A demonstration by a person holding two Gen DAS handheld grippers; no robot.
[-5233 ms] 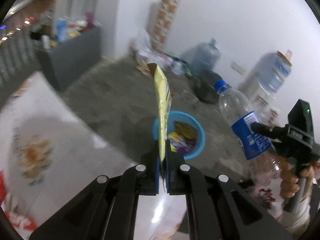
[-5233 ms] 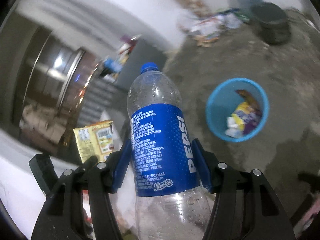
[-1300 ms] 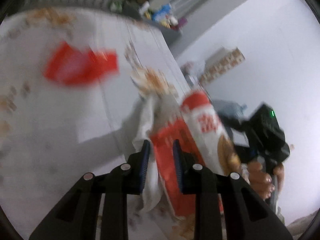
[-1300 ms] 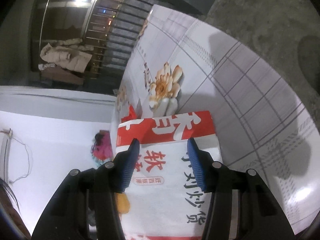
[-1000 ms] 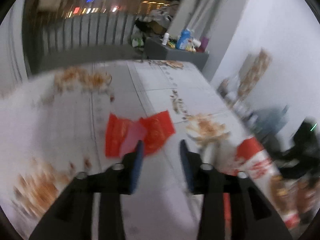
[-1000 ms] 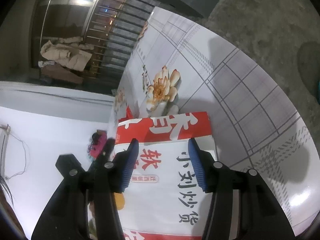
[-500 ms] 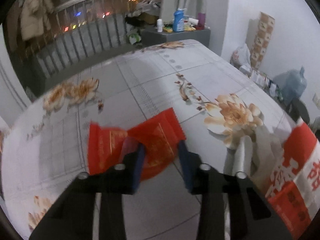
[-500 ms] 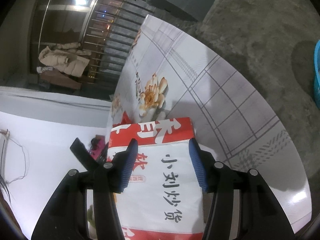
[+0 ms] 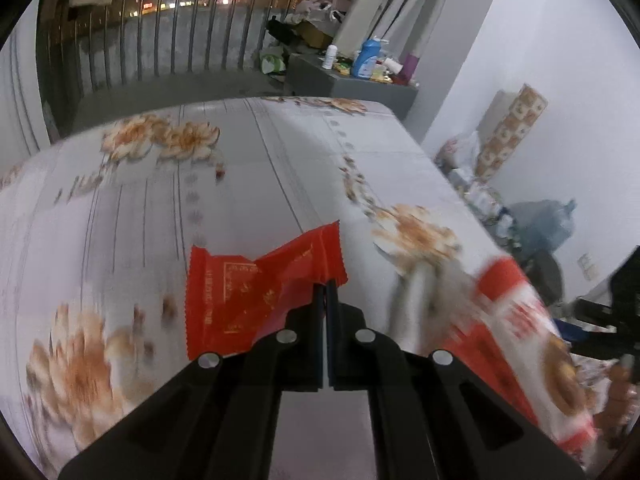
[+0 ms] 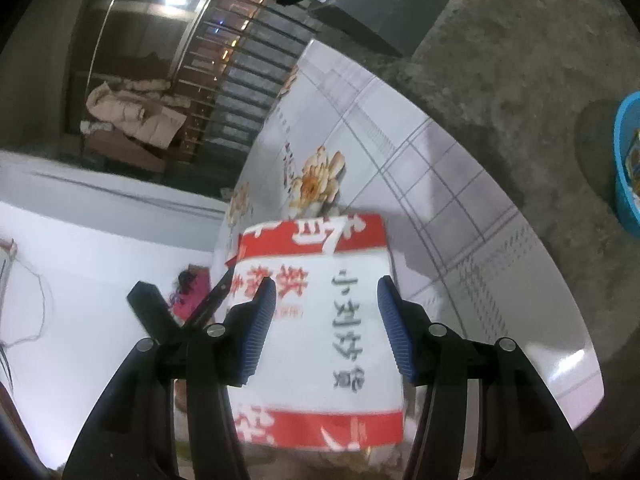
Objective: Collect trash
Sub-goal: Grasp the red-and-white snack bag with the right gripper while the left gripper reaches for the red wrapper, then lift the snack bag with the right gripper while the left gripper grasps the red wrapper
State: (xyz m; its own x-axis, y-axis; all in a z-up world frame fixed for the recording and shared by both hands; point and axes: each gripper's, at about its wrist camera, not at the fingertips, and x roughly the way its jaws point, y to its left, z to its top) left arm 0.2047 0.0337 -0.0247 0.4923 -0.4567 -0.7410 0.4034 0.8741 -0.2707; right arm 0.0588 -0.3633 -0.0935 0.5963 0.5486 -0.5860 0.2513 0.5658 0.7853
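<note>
Left wrist view: left tool [image 9: 325, 286] has its jaws pressed together, having just closed, and they pinch the near right edge of a red wrapper [image 9: 248, 296]. The wrapper is crumpled, its left part lying on the flower-printed worktop [image 9: 248, 160], its right corner raised toward the jaws. To the right, blurred, a red-and-white snack bag [image 9: 520, 332] lies close to a flower print, with crumpled white paper [image 9: 420, 292] just beside it. At the far right edge the dark body of the other tool shows, with part of a hand [image 9: 618, 396] below it. Beyond the worktop: a metal railing [image 9: 160, 48], a grey cabinet [image 9: 352, 84] crowded with bottles. Right wrist view: right tool [image 10: 326, 320] has its blue-padded jaws spread partway, one on each side of the red-and-white snack bag [image 10: 320, 340]; whether the pads press the bag's sides I cannot tell. The bag sits near the worktop's [image 10: 460, 216] edge, printed side up. Left of it the left tool [image 10: 180, 312] shows as dark fingers. A blue basin [image 10: 626, 168] holding litter stands on the concrete floor [image 10: 500, 60] at the far right, well apart from the worktop.
</note>
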